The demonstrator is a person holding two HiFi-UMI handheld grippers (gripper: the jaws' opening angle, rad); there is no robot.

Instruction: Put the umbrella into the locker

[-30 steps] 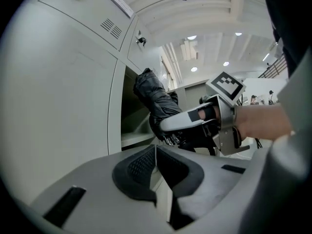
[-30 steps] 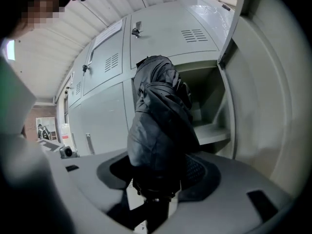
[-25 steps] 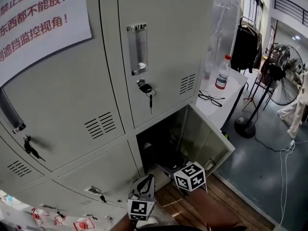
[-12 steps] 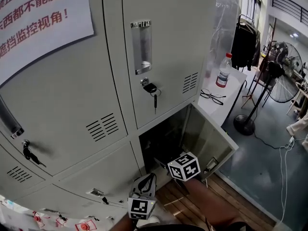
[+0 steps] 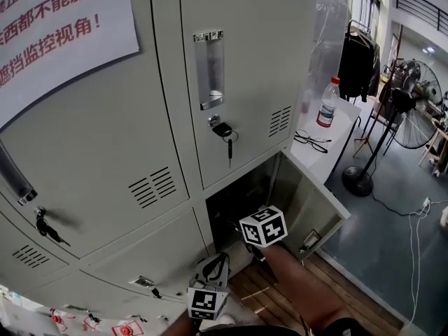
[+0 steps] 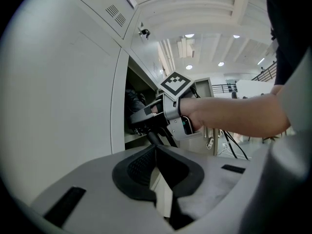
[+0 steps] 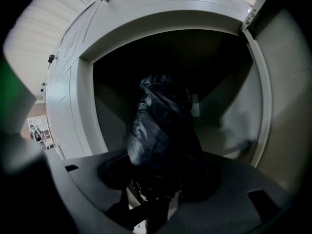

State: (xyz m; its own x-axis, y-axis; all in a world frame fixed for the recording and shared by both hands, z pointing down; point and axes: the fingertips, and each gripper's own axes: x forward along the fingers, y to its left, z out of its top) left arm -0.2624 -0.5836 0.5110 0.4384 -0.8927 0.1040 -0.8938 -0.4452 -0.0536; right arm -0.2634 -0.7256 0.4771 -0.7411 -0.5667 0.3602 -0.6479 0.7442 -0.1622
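A black folded umbrella (image 7: 161, 126) is clamped in my right gripper (image 7: 155, 186), whose jaws are shut on its near end. Its far end points into the dark open locker compartment (image 7: 214, 77). In the head view the right gripper's marker cube (image 5: 263, 226) sits at the mouth of that low locker (image 5: 231, 205), whose door (image 5: 308, 212) swings out to the right. From the left gripper view, the umbrella (image 6: 132, 102) reaches into the opening. My left gripper (image 6: 157, 150) is shut and holds nothing. It hangs low beside the locker front (image 5: 207, 285).
Closed grey locker doors fill the left, with keys (image 5: 225, 131) hanging from one lock and a paper notice (image 5: 56, 33) above. To the right are a white table (image 5: 343, 128) with a bottle (image 5: 325, 103) and glasses (image 5: 308, 140), a standing fan (image 5: 402, 107) and hanging dark clothes (image 5: 358, 65).
My right gripper has moved up and left in the head view, carrying the umbrella further into the locker opening. The left gripper has stayed put.
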